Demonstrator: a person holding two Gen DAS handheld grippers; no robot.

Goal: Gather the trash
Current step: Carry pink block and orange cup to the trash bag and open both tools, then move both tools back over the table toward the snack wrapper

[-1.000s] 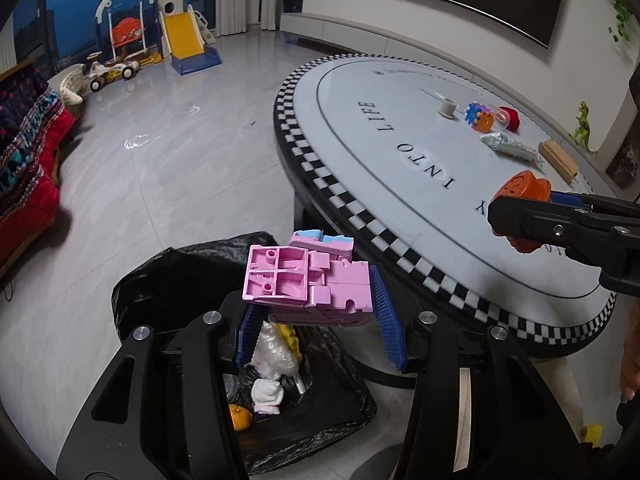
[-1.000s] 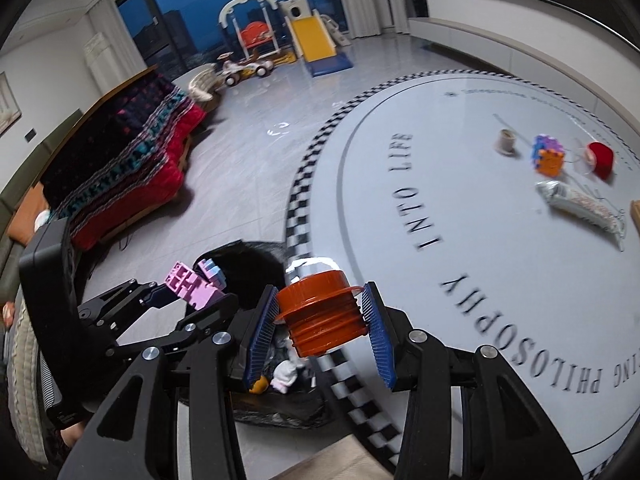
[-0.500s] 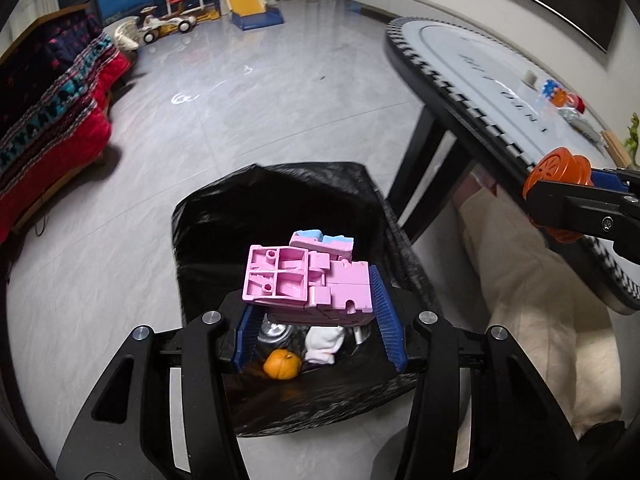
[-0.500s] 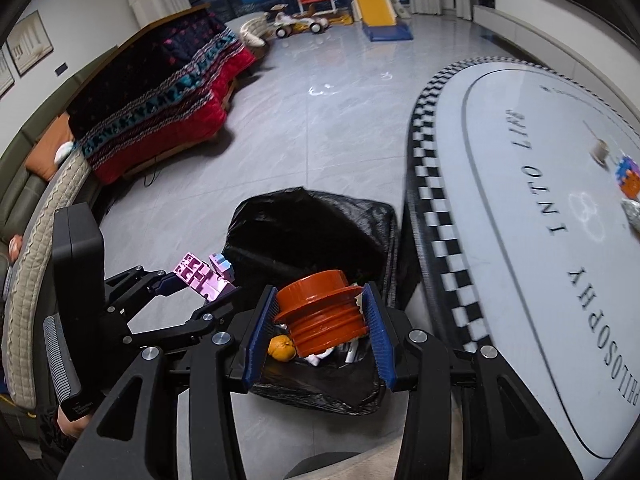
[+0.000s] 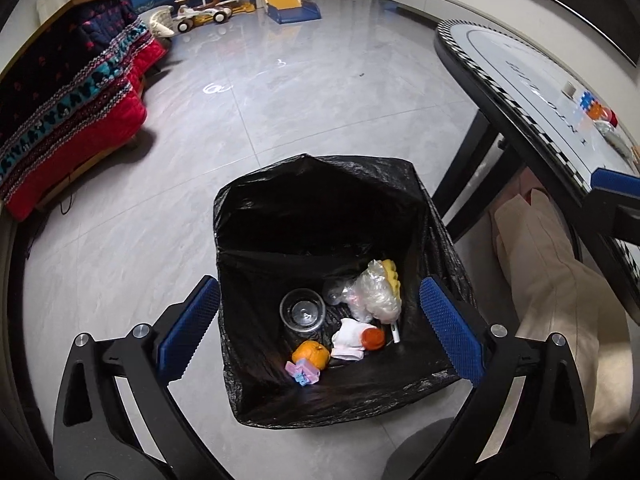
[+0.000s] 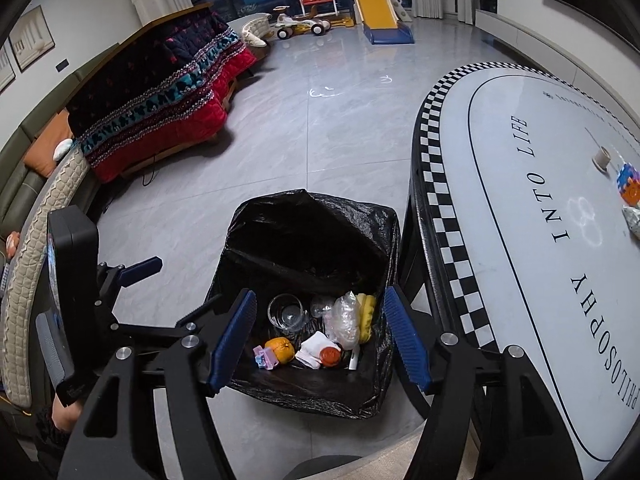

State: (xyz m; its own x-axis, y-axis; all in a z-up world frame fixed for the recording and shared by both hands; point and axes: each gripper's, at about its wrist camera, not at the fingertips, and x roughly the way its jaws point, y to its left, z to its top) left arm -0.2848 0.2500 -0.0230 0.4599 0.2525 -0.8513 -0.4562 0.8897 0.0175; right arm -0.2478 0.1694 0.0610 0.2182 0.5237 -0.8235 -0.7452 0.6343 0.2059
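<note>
Left gripper [image 5: 320, 324] and right gripper [image 6: 320, 338]: jaws spread, empty. Below both, black trash bag [image 5: 320, 216] contains pink toy block [image 5: 303, 372] and orange cap [image 5: 373, 338].

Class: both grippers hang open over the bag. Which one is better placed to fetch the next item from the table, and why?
Probably the right gripper: the table lies directly beside it, while the left gripper sits farther away.

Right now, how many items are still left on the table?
4 visible on the table: a small spool, a colourful block toy, a foil wrapper, a red item. More may lie beyond view.
</note>
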